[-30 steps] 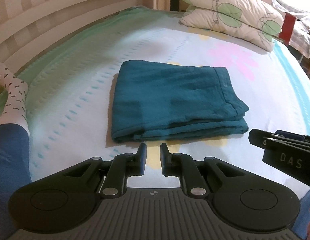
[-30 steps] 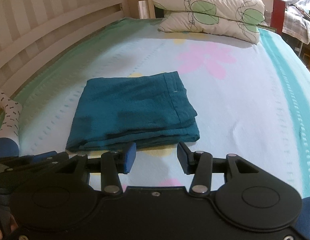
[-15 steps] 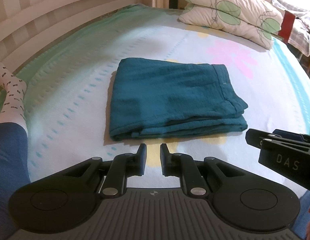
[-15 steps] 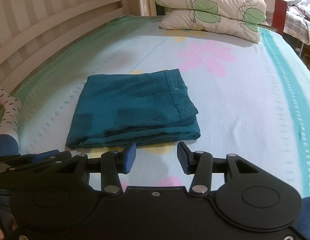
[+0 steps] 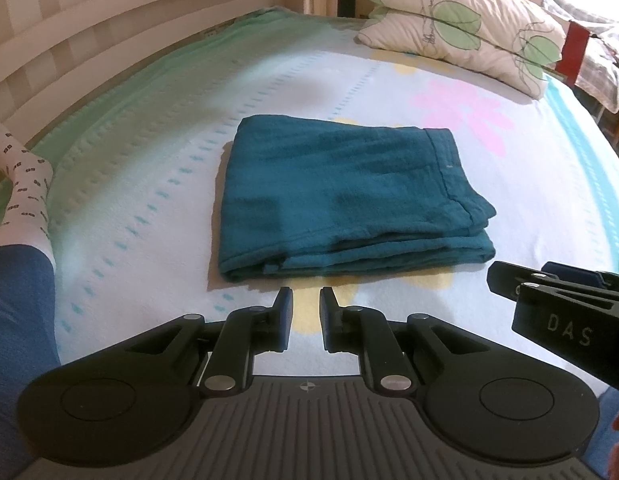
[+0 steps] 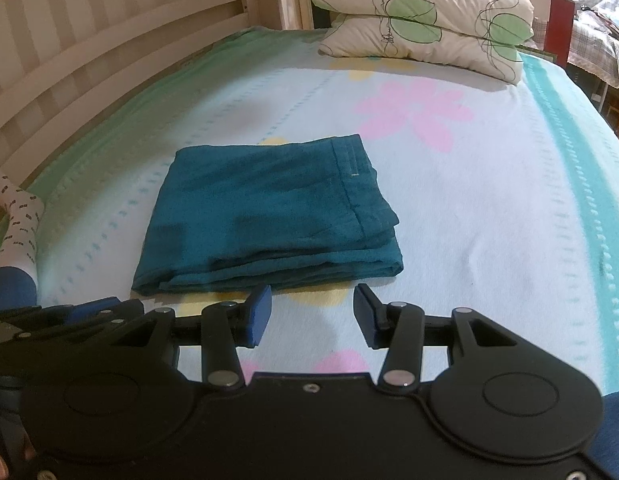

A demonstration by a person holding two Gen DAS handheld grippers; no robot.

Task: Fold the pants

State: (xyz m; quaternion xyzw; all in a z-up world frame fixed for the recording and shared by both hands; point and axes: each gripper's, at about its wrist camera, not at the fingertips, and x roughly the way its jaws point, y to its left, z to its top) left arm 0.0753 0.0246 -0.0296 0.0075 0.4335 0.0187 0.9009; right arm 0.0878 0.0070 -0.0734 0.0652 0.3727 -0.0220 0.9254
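Note:
The teal pants (image 5: pixel 349 200) lie folded into a thick rectangle in the middle of the bed, also seen in the right wrist view as the pants (image 6: pixel 269 224). My left gripper (image 5: pixel 305 300) hovers just short of their near edge, its fingers a narrow gap apart with nothing between them. My right gripper (image 6: pixel 311 300) hangs before the near right part of the fold, open wide and empty. Neither touches the cloth. The right gripper's fingers (image 5: pixel 549 292) show at the right edge of the left wrist view, and the left gripper's fingers (image 6: pixel 69 312) at the lower left of the right wrist view.
The bed is covered by a light blanket (image 5: pixel 529 200) with pink and yellow flowers. Two stacked leaf-print pillows (image 6: pixel 421 28) sit at the far end. A wooden slatted rail (image 5: pixel 109 28) runs along the left. A person's socked foot (image 5: pixel 25 192) and blue trouser leg rest at the left.

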